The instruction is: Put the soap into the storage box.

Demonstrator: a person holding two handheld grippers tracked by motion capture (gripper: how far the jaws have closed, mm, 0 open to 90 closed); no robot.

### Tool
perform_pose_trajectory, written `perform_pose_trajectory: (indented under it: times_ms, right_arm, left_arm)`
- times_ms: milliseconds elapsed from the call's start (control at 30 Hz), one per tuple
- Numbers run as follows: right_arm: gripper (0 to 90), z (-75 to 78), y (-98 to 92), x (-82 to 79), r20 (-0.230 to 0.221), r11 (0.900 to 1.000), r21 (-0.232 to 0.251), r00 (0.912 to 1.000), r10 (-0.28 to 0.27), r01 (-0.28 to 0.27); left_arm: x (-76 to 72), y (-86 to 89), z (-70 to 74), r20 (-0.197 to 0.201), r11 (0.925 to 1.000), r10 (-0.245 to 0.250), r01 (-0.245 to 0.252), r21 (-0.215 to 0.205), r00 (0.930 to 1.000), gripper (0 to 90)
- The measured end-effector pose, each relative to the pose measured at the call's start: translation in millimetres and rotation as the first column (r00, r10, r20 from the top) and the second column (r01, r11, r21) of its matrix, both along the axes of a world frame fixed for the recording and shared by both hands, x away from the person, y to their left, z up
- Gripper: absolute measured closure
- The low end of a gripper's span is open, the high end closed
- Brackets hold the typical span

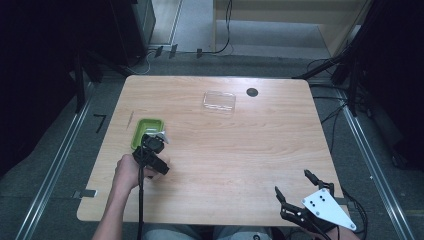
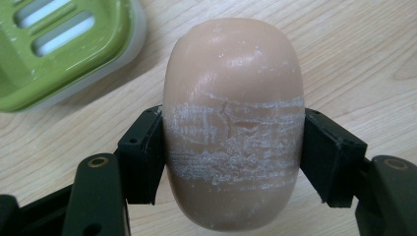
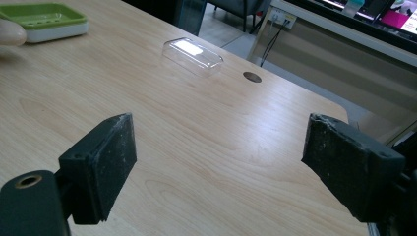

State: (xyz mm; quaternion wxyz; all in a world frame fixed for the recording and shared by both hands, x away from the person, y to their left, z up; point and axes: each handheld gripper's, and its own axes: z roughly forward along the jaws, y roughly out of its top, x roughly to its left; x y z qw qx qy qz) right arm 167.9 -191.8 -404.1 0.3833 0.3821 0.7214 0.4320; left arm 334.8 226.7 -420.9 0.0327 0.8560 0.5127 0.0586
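A peach-coloured oval bar of soap [image 2: 231, 88], scuffed white across its middle, sits between the two black pads of my left gripper [image 1: 151, 144], which is shut on it just above the tabletop. A green slotted soap dish [image 2: 54, 44] lies close beyond the soap, at the table's left [image 1: 147, 131]. My right gripper [image 1: 295, 186] rests near the table's front right edge, open, with nothing between its jaws [image 3: 221, 162]. In the right gripper view the soap's end [image 3: 10, 33] shows beside the dish [image 3: 44, 19].
A clear plastic lid [image 1: 219, 101] lies at the back middle of the wooden table [image 1: 225, 160], with a dark round hole [image 1: 252, 92] just to its right. A thin stick [image 1: 130, 120] lies left of the dish. Cables run over the floor behind.
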Motion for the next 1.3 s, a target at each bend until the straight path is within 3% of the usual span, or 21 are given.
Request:
perform_pose_trajectory:
  times_ms: [367, 667, 1300]
  right_arm:
    - [13.3, 0.0, 0.0, 0.0, 0.001, 1.000, 0.000, 1.0000, -0.001, 0.001]
    - [13.3, -0.1, 0.3, -0.1, 0.002, 1.000, -0.001, 1.0000, -0.001, 0.001]
    - [13.3, -0.3, 1.0, 0.2, 0.000, 1.000, -0.001, 1.0000, -0.002, 0.002]
  left_arm:
    - [-0.4, 14.7, 4.4, 0.004, 0.9996, 0.023, -0.023, 0.018, 0.9997, 33.8]
    - [-0.3, 26.2, 15.1, 0.034, 0.9985, 0.055, -0.055, 0.003, 0.9979, 33.8]
    - [14.8, 40.1, 28.5, 0.063, 0.9946, 0.103, -0.103, 0.009, 0.9928, 33.7]
